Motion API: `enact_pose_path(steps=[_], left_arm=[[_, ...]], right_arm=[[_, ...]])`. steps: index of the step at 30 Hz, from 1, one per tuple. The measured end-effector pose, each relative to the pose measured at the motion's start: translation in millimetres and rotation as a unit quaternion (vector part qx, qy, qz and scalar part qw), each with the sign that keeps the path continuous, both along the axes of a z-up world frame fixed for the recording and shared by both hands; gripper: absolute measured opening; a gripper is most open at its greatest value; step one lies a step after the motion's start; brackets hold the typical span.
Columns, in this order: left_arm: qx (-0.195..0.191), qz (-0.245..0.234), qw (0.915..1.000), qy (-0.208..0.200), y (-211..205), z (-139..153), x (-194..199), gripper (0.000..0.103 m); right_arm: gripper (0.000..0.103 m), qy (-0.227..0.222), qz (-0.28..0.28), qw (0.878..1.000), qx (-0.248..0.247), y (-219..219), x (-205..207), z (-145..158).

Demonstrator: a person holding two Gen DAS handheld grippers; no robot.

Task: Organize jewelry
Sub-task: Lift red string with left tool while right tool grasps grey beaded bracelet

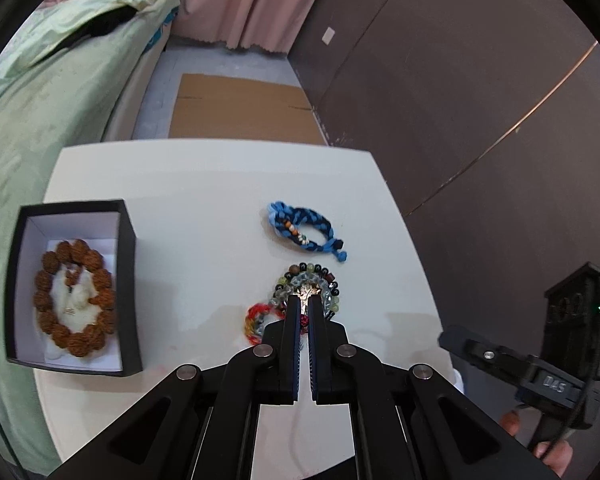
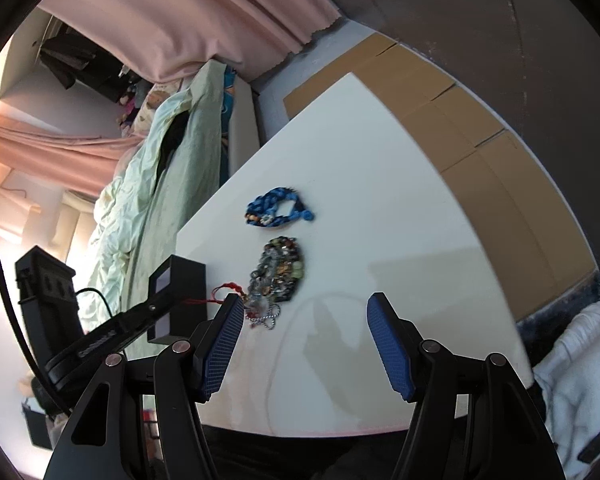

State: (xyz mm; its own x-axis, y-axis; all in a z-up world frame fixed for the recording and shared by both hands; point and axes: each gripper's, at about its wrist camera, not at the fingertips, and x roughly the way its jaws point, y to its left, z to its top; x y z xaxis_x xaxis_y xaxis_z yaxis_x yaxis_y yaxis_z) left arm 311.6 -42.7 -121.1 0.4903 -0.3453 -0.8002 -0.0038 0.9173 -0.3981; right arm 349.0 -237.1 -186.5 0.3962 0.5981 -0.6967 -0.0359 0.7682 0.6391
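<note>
On the white table [image 1: 188, 184] lies a small heap of bead bracelets [image 1: 312, 284], round glass and dark beads, with one rainbow cord bracelet [image 1: 256, 320] beside it. The left hand-held gripper [image 1: 305, 304] is pressed together at this heap, pinching something thin there. One blue braided bracelet [image 1: 304, 230] lies just behind. One black cardboard box [image 1: 128, 240] holds one bracelet of rough brown seeds [image 1: 76, 300]. The right hand-held gripper [image 2: 306, 308] is spread, holding nothing.
</note>
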Motion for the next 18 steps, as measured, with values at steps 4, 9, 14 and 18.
enact_pose_path(steps=[4, 9, 14, 18], left_arm=[[-0.003, 0.007, 0.9999, -0.014, 11.9, 11.3, -5.7, 0.003], [-0.01, 0.015, 0.9995, -0.026, 26.3, 21.7, -12.9, 0.003], [-0.017, 0.021, 0.9989, -0.038, 40.1, 32.1, -20.3, 0.003], [-0.021, 0.023, 0.9982, -0.051, 48.5, 42.2, -24.8, 0.003]], right_arm=[[0.065, -0.001, 0.016, 1.0, 0.008, 16.8, 3.8, 1.1], [0.065, 0.005, 0.032, 0.999, 0.017, 36.5, 10.6, -4.0], [0.058, 0.022, 0.047, 0.998, 0.033, 58.9, 19.6, -15.5], [0.05, 0.034, 0.052, 0.998, 0.033, 74.0, 27.9, -23.8]])
